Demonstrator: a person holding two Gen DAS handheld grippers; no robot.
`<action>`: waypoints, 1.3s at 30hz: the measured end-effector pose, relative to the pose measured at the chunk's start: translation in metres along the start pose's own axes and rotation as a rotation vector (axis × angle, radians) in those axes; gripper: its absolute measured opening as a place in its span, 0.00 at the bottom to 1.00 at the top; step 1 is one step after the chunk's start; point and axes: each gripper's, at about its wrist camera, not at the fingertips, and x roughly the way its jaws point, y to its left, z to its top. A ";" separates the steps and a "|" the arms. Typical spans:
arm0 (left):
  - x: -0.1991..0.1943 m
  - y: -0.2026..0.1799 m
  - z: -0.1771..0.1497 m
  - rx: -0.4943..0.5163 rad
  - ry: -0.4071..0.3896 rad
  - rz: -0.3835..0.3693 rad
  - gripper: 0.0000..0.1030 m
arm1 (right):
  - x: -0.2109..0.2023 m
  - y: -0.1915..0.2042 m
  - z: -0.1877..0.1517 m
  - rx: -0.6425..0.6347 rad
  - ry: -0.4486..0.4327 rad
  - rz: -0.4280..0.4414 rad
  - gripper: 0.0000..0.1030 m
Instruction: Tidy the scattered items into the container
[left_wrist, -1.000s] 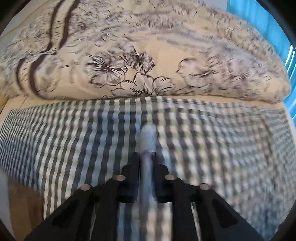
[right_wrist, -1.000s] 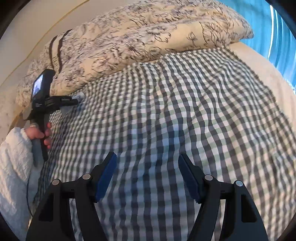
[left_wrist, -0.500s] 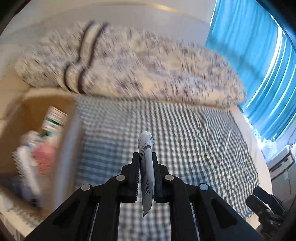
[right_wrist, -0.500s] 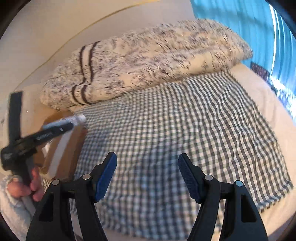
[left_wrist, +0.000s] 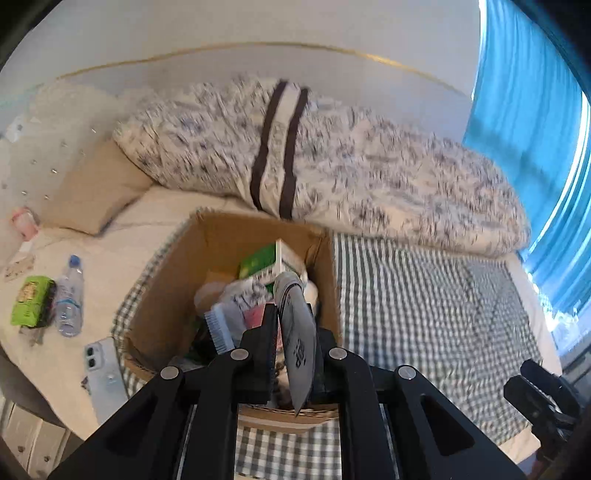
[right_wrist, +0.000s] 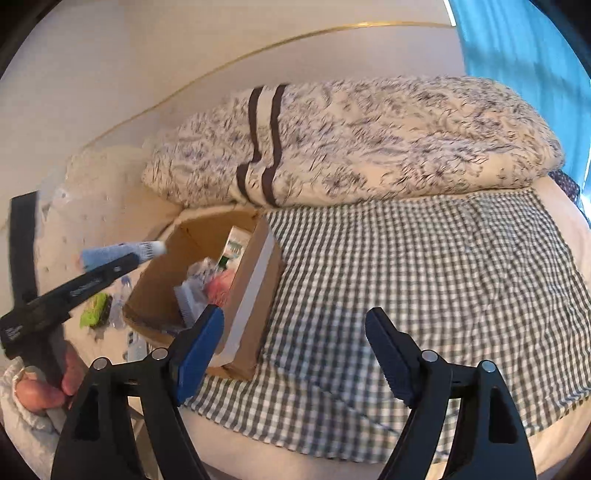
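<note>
My left gripper (left_wrist: 293, 317) is shut on a pale grey tube (left_wrist: 297, 332) with a white cap, which sits tilted between the fingers. It hovers over the open cardboard box (left_wrist: 162, 295), which holds a green-and-white carton (left_wrist: 273, 262), a blue-backed brush (left_wrist: 218, 325) and other small items. In the right wrist view the tube (right_wrist: 110, 253) pokes out of the left gripper (right_wrist: 136, 258) above the box (right_wrist: 251, 280), near its left wall. My right gripper (right_wrist: 295, 332) is open with nothing in it, above the checked blanket just right of the box.
Left of the box on the cream sheet lie a water bottle (left_wrist: 70, 299), a green packet (left_wrist: 31, 301) and a white phone (left_wrist: 101, 365). A floral duvet (left_wrist: 351, 166) is piled behind. The checked blanket (left_wrist: 424, 295) spreads to the right, toward blue curtains (left_wrist: 528, 110).
My left gripper has swung left with the tube, from above the checked blanket to over the box. The right gripper has drawn back and stays open.
</note>
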 end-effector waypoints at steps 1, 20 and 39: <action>0.015 0.000 -0.003 0.013 0.010 0.003 0.10 | 0.007 0.006 -0.002 -0.012 0.018 -0.007 0.77; -0.017 -0.028 -0.042 -0.050 -0.087 0.144 1.00 | 0.005 -0.047 -0.005 0.034 -0.088 -0.240 0.91; -0.012 -0.056 -0.066 0.026 -0.042 0.090 1.00 | 0.000 -0.070 -0.028 0.070 -0.066 -0.261 0.91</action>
